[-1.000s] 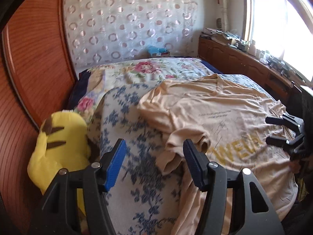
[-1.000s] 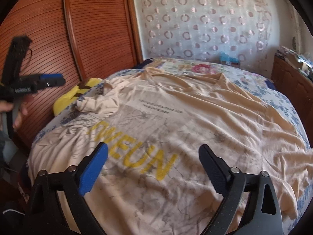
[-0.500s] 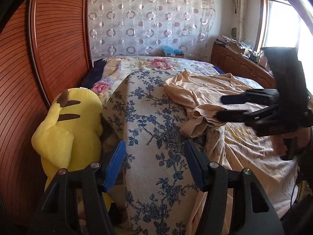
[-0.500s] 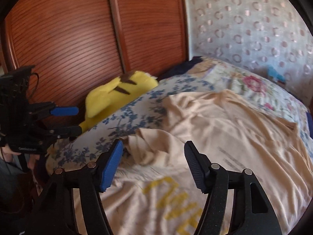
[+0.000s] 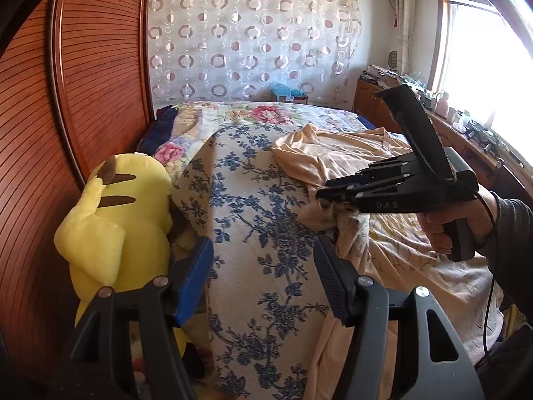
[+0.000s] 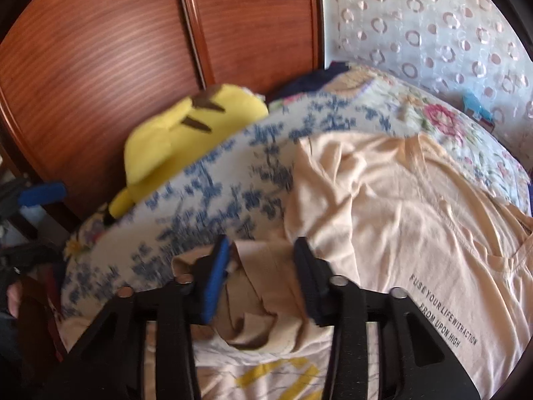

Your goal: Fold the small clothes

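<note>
Right gripper (image 6: 261,266) half-open, straddling bunched sleeve (image 6: 253,300) of peach T-shirt (image 6: 399,206), not clamped; left gripper (image 5: 263,280) wide, empty, well left over bedspread (image 5: 253,200).

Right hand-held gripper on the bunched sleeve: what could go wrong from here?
1. The right hand-held gripper straddles the bunched sleeve of the peach T-shirt; it may pinch several layers at once.
2. The jaws sit near the blue floral bedspread; they could catch it too.
3. The left hand-held gripper is open over the bedspread, so nothing anchors the shirt.
</note>
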A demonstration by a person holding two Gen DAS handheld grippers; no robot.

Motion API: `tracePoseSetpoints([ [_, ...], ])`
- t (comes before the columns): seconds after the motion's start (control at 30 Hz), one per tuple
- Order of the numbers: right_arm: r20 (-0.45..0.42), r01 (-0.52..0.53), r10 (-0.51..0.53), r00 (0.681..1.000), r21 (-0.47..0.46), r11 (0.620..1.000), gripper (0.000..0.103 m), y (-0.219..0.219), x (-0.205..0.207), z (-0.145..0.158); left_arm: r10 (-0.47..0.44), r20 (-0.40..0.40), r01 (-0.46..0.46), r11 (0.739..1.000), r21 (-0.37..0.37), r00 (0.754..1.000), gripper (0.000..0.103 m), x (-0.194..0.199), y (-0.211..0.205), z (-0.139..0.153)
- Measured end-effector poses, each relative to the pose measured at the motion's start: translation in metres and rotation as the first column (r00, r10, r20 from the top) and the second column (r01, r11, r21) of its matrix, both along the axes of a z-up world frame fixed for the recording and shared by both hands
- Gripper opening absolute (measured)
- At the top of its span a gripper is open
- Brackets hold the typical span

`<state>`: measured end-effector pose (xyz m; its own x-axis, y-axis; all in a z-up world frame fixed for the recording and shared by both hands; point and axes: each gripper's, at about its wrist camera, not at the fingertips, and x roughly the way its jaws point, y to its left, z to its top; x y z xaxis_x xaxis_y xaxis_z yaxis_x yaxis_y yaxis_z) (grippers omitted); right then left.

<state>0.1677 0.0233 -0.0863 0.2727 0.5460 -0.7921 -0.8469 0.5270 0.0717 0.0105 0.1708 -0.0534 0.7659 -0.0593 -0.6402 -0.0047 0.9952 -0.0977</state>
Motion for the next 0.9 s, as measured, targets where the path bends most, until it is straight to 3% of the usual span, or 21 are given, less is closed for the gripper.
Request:
tracePoseSetpoints([
  [0.03, 0.003, 0.001, -0.001, 1.000, 0.007, 1.000, 0.008, -0.003, 0.000, 0.001, -0.002, -0.002, 0.002, 1.000, -0.001, 1.000, 0.062, 0.000, -0.002, -0.001],
  [0.13, 0.008, 0.017, -0.018, 1.000, 0.082, 0.996, 0.004, -0.020, 0.002, 0.017, -0.013, -0.006, 0.013, 1.000, -0.002, 1.000, 0.062, 0.002, -0.009, -0.002],
  [0.33, 0.102, 0.067, -0.083, 0.991, 0.153, 0.986, 0.002, -0.057, 0.005, 0.055, -0.041, -0.002, 0.041, 0.999, -0.007, 0.999, 0.062, 0.009, -0.022, -0.001],
  [0.47, 0.102, 0.105, -0.126, 0.987, 0.189, 0.976, 0.002, -0.080, 0.015, 0.068, -0.057, -0.007, 0.057, 0.998, -0.003, 0.998, 0.062, 0.015, -0.031, -0.002],
  [0.7, 0.185, 0.186, -0.216, 0.959, 0.169, 0.968, 0.002, -0.114, 0.016, 0.075, -0.072, -0.004, 0.072, 0.997, -0.010, 0.997, 0.062, 0.016, -0.041, 0.002],
  [0.9, 0.233, 0.366, -0.360, 0.903, 0.015, 0.930, 0.002, -0.146, 0.038, 0.031, -0.088, -0.027, 0.088, 0.996, -0.008, 0.996, 0.062, 0.025, -0.052, -0.005],
])
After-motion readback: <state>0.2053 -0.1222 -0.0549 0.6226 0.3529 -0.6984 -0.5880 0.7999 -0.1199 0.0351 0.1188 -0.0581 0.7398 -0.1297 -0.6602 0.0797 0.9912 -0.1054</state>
